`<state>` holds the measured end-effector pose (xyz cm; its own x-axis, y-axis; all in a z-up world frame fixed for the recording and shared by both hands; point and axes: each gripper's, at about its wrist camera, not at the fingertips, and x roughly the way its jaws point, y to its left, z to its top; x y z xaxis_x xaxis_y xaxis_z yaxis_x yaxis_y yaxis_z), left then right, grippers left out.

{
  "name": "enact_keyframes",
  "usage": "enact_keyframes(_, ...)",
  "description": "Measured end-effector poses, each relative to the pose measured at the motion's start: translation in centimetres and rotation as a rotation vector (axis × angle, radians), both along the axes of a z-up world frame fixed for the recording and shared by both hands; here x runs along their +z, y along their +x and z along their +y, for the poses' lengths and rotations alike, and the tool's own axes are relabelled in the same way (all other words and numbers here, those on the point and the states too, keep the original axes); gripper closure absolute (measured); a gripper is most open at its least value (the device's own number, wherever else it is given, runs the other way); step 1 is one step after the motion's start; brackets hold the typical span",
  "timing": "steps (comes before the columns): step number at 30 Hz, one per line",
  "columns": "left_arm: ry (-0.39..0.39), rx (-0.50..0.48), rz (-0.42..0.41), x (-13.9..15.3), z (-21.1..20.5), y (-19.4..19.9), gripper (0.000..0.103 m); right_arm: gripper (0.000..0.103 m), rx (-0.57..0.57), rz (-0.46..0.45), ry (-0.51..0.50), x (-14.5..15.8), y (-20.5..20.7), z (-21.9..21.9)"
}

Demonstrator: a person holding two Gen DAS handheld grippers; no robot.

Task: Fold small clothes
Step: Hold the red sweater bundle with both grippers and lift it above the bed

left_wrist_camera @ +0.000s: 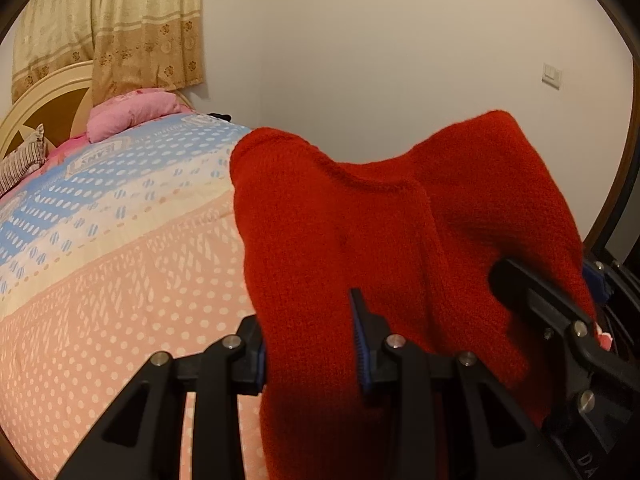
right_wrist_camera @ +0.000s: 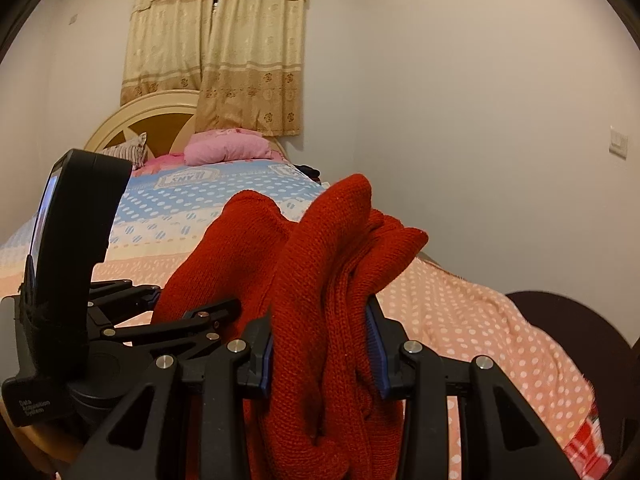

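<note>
Nearest in the left wrist view, the left gripper [left_wrist_camera: 312,344] has its jaws partly closed on a thick fold of the red knitted garment [left_wrist_camera: 340,220], the blue pads pressing the wool from both sides; the cloth rises out of the jaws and spreads across to the right gripper [left_wrist_camera: 548,284], whose black finger and blue pad clamp the other end at the right edge of that view. In the right wrist view the right gripper [right_wrist_camera: 324,344] likewise stands partly closed on a bunched handful of the red knitted garment [right_wrist_camera: 320,280], several ribbed layers squeezed between its blue pads; to its left the left gripper [right_wrist_camera: 156,300] shows from the side, with a black device mounted upright on it. The garment hangs between the two tools, lifted above the bed [left_wrist_camera: 120,272], whose cover is peach with white dots nearby and blue and cream bands farther off; beyond lie a pink pillow [left_wrist_camera: 132,114] and a striped cushion [left_wrist_camera: 24,158] against a cream round headboard [left_wrist_camera: 52,96]; behind that hangs a beige patterned curtain [right_wrist_camera: 224,52]; a white wall switch [left_wrist_camera: 552,76] sits on the plain wall to the right.
</note>
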<state>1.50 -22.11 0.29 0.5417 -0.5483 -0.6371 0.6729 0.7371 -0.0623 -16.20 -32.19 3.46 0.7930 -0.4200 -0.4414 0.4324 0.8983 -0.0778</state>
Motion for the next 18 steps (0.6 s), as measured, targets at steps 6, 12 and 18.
enact_keyframes(6, 0.027, -0.011, 0.034, -1.3, -1.8, 0.6, 0.069, 0.065, -0.016, 0.010, 0.073, -1.4, 0.4, -2.2)
enact_keyframes(12, 0.045, -0.021, 0.020, -1.2, -3.5, 0.8, 0.069, 0.065, -0.038, 0.009, 0.105, -2.1, 0.8, -4.0)
enact_keyframes(18, 0.063, -0.018, 0.013, -1.6, -5.1, 1.5, 0.069, 0.066, -0.057, 0.003, 0.113, -2.7, 1.6, -5.5)
